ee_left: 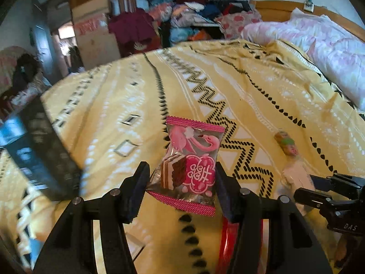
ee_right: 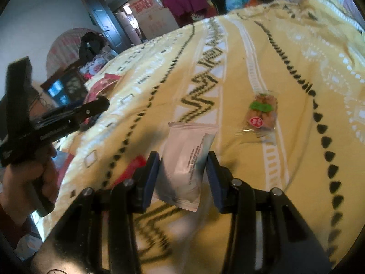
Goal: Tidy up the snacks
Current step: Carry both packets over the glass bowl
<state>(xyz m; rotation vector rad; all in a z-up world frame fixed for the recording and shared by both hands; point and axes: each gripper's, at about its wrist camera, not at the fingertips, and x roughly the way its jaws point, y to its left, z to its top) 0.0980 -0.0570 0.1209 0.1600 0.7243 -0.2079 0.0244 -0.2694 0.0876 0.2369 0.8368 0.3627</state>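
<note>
Left tool: the left tool point(ee_left: 182, 178) grips a pink snack packet point(ee_left: 189, 162) by its two side edges, pads pressed against the wrapper, the packet lifted clear of the bedspread.
Pink snack packet: clear front, pink crimped ends, a flamingo drawing and a layered cake slice printed on it; it stands nearly upright between the fingers.
Right tool: the right tool point(ee_right: 182, 173) holds a white snack packet point(ee_right: 186, 166) between its blue pads, jaws narrow, the packet raised above the bed.
White snack packet: plain white wrapper with a column of small print and zigzag ends; the print is too small to read.
Loose snack: a clear packet with a green band point(ee_right: 262, 111) lies flat on the bedspread, ahead and to the right of the white packet, apart from both tools.
Bed: a yellow bedspread point(ee_left: 228, 86) with black zigzag and triangle rows carries everything.
Only in the left wrist view: a pink quilt point(ee_left: 308, 43) at the head of the bed, a clothes heap point(ee_left: 194, 6) beyond it, a dark box point(ee_left: 41, 150) at the left edge, a red rim point(ee_left: 225, 244) below the tool.
Only in the right wrist view: the person's hand point(ee_right: 34, 182) on the left tool's handle, and the loose snack seen sharply.
</note>
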